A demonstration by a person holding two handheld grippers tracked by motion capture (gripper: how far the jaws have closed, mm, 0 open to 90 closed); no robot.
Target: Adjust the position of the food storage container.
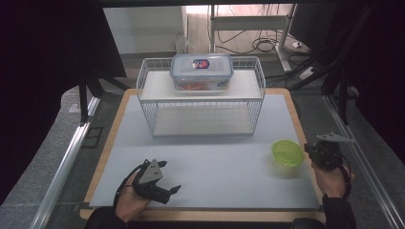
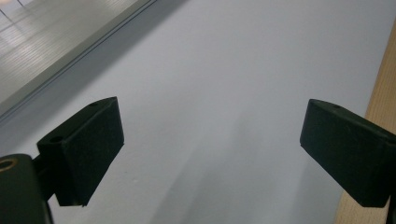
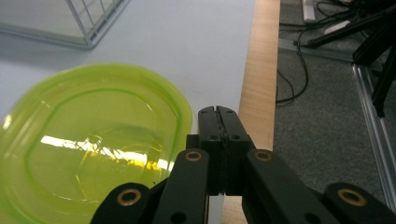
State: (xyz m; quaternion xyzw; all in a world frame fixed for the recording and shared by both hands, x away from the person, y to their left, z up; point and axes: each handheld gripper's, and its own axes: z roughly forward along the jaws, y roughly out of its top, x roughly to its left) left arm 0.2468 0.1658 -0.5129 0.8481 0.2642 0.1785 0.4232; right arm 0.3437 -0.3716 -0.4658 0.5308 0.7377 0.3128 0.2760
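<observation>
While the right gripper (image 3: 218,112) sat at 3 o'clock of the green bowl (image 1: 287,152), jaws were pressed together w/ nothing held, likely lined up to nudge the rim. Bowl rested on the mat (image 1: 215,162) approx. 4 o'clock of the wire rack (image 1: 200,98). Left gripper (image 2: 210,140) idled, jaws wide, empty.

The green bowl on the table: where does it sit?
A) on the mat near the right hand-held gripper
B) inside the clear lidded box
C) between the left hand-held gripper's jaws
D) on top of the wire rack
A: the green bowl rests on the mat, just beside the right hand-held gripper.
</observation>
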